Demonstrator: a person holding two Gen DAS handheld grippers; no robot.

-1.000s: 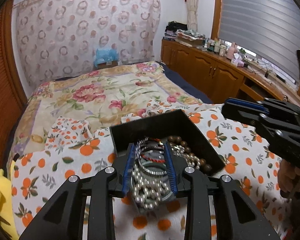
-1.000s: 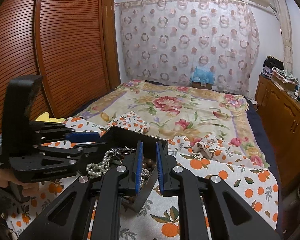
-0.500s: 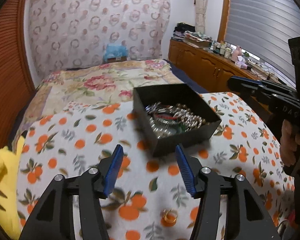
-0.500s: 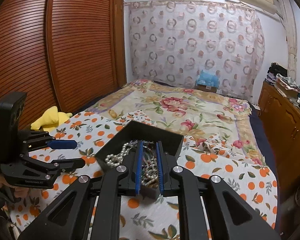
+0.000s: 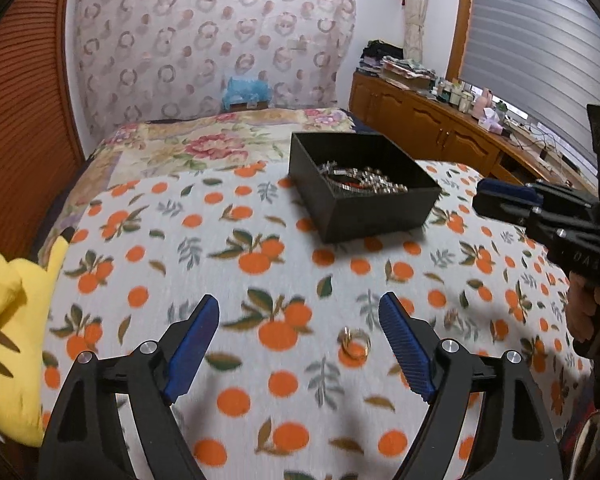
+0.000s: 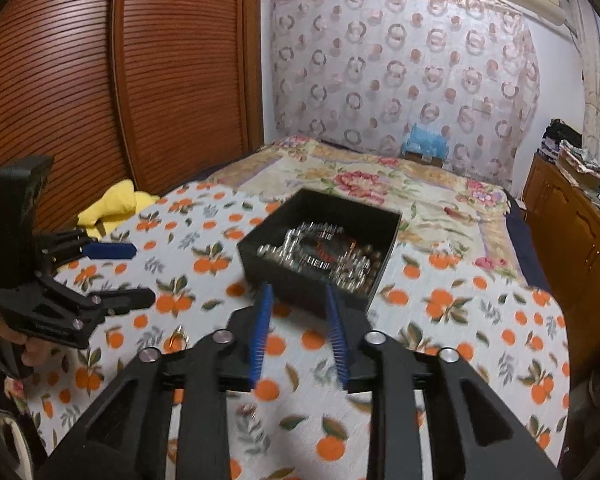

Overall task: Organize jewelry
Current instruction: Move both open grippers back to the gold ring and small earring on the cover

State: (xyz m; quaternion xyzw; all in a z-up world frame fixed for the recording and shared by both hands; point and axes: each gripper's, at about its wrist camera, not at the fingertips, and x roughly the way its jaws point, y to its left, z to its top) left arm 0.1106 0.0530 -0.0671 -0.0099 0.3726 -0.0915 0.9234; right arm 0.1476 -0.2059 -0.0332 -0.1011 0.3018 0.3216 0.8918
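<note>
A: Jewelry (image 5: 360,178) sits heaped in the black box (image 5: 380,216) on the orange-print blanket (image 5: 228,264) spread over the bed: beads, silvery chains, something red among them.

B: Anything outside the box?

A: One gold ring (image 5: 355,343) lies on the blanket, between the blue pads of the left hand-held gripper (image 5: 299,336), nearer the right-hand pad and touching neither.

B: So that one is released?

A: Yes, its jaws have just been opening and stand wide, holding nothing. The right hand-held gripper (image 6: 299,332) has also just been parting its jaws; they show a moderate gap with only blanket behind it, short of the box's near wall.

B: What else?

A: A yellow plush toy (image 5: 8,320) at the blanket's left edge, well apart from the box
</note>
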